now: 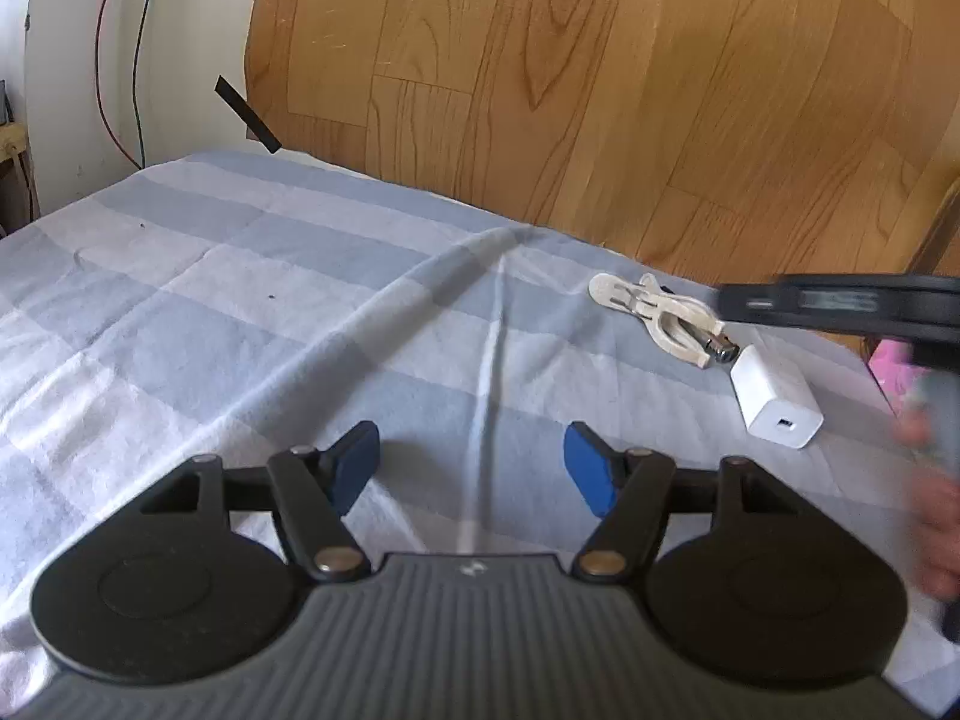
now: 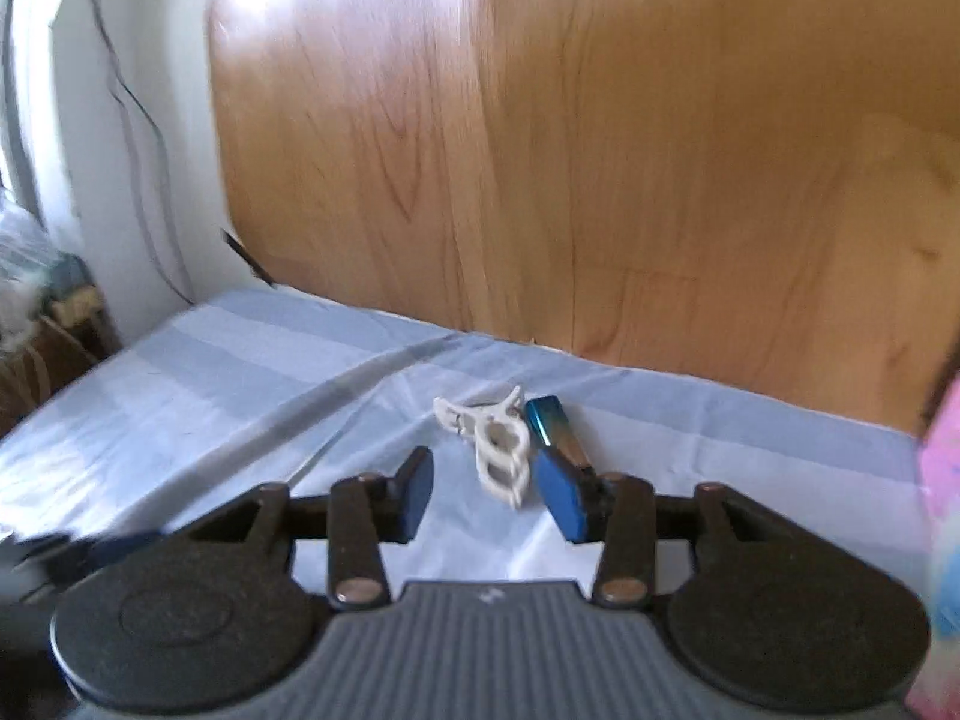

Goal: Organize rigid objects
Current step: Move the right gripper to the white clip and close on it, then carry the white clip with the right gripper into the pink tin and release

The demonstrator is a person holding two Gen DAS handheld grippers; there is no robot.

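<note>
Both tools (image 1: pixel 474 468) (image 2: pixel 492 495): black linkages, blue pads, ribbed grey bodies, seemingly brass rivets

Bare sheet (image 1: pixel 240 324) left of hair clip (image 1: pixel 654 315)

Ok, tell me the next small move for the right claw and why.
Probably ease the right claw forward and a little down onto the white hair clip. Its jaws stand open and empty, and the clip lies on the blue checked sheet just ahead of them, close beside a blue lighter. Centre on the clip alone, so the lighter is not caught too.
</note>
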